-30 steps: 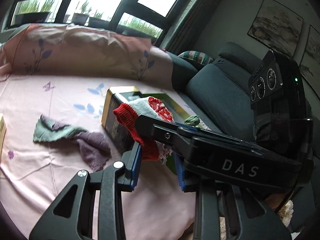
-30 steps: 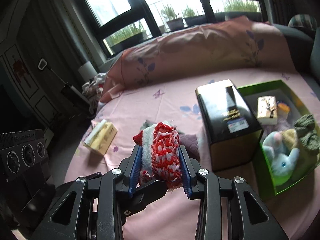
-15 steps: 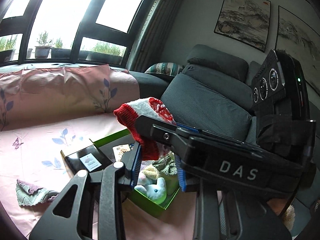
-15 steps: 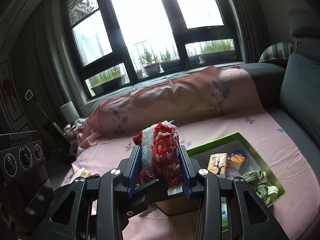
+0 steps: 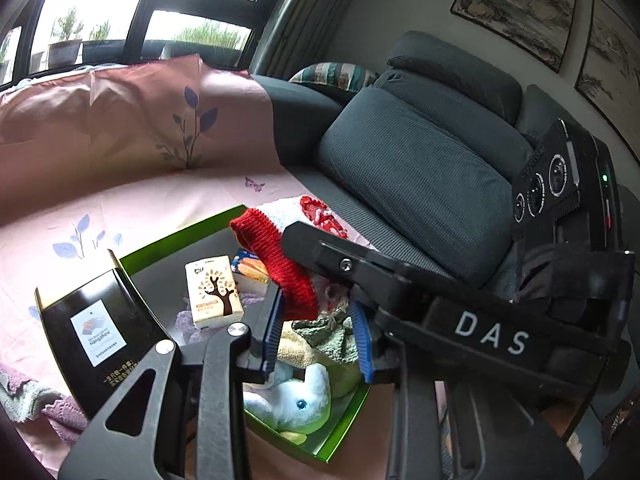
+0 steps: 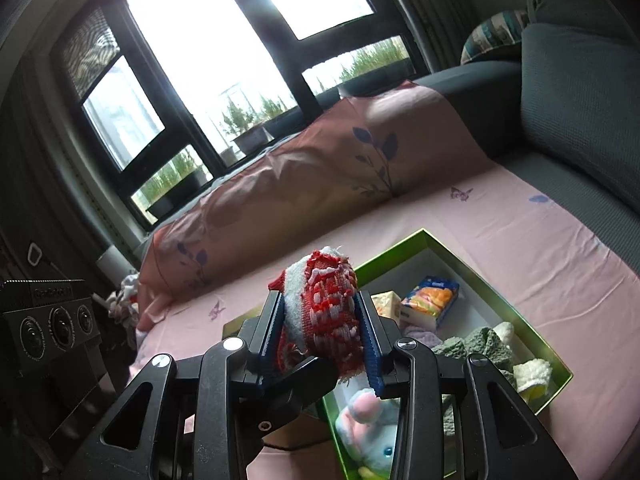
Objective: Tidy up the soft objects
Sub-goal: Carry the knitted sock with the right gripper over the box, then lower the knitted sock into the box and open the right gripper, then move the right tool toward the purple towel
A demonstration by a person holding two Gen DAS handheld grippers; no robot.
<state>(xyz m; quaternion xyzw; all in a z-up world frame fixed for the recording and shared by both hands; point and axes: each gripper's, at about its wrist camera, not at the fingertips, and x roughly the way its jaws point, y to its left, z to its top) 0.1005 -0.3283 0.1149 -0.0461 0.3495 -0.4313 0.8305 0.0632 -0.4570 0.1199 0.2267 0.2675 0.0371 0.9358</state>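
Note:
A red-and-white knitted piece (image 5: 294, 280) (image 6: 320, 312) hangs in the air over the near end of an open green box (image 5: 180, 236) (image 6: 460, 256). My left gripper (image 5: 316, 308) is shut on its red cuff end. My right gripper (image 6: 318, 304) is shut on its patterned middle, and one of its fingers (image 5: 340, 256) crosses the left wrist view. Inside the box lie a white-and-blue plush toy (image 5: 296, 404) (image 6: 368, 420), a green knitted cloth (image 5: 328, 336) (image 6: 476, 344), a pale yellow cloth and two small packets (image 5: 214, 296) (image 6: 430, 300).
A black box (image 5: 100, 328) stands against the green box's left side. A purple-and-green cloth (image 5: 24, 396) lies on the pink sheet further left. Grey sofa cushions (image 5: 420, 176) rise on the right, and a pink pillow (image 6: 320, 168) lines the window side.
Both grippers have carried the knitted piece to the right across the bed, from beside the black box to above the green box. Neither grip has changed.

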